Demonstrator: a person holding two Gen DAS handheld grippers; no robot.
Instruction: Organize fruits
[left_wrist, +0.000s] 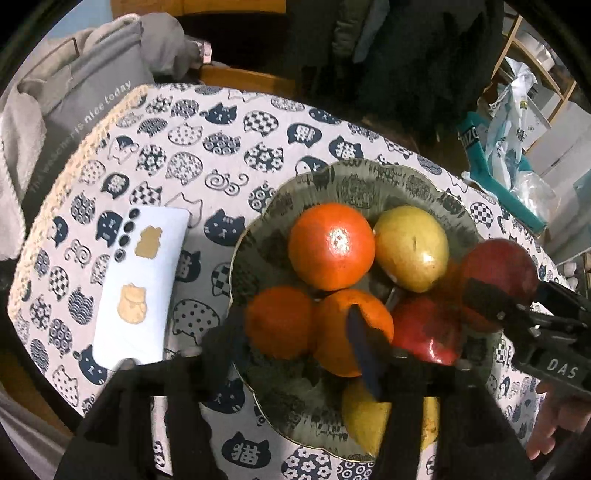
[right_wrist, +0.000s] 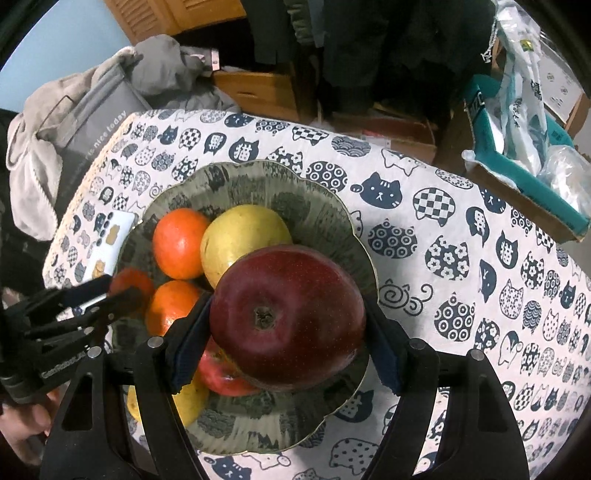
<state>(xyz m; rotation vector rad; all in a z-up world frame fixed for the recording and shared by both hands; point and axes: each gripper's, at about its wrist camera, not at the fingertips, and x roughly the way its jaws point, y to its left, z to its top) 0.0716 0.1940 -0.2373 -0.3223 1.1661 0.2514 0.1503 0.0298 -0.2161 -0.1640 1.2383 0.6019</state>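
My right fingers (right_wrist: 288, 354) clamp a large dark red apple (right_wrist: 288, 317) at the centre of the right view, above the scalloped green patterned bowl (right_wrist: 321, 218). My left fingers (left_wrist: 291, 343) stand apart around a small orange mandarin (left_wrist: 279, 321) lying in that bowl, low in the left view. The bowl sits on the cat-print cloth-covered bench (left_wrist: 207, 147).
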